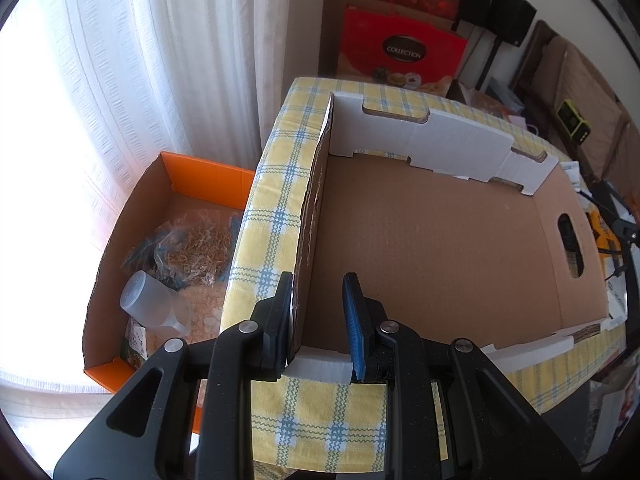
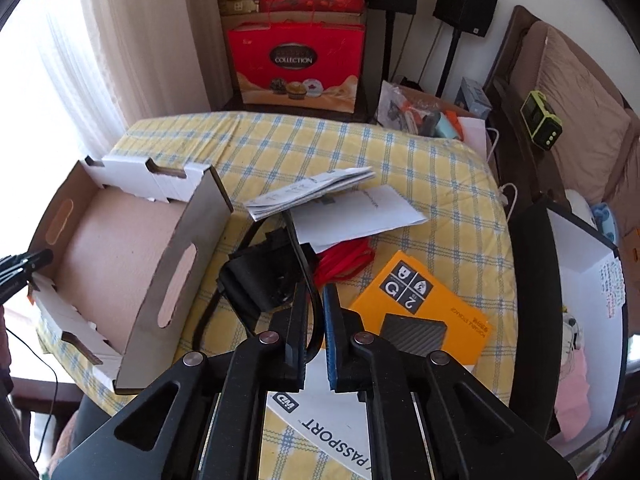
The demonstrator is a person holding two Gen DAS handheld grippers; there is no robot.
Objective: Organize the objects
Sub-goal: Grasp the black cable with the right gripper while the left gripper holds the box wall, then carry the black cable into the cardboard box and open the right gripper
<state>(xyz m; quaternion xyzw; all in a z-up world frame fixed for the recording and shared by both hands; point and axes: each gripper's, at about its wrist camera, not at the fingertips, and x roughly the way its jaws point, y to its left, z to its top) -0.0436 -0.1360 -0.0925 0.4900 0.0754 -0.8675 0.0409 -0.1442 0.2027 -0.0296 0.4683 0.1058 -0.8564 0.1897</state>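
With my left gripper [image 1: 318,320] clamped on the cardboard tray's [image 1: 420,216] wall, my right gripper [image 2: 316,332] pinches the black cable [image 2: 304,264], which I should next lift leftward into the tray.

A: What does the right tool [image 2: 316,316] grip?
B: A black cable [image 2: 302,256], pinched between its fingers.
A: Nearby?
B: Cardboard tray [image 2: 120,256] to its left, orange box [image 2: 416,300] just right, papers [image 2: 340,204] ahead on the worktop [image 2: 460,184].
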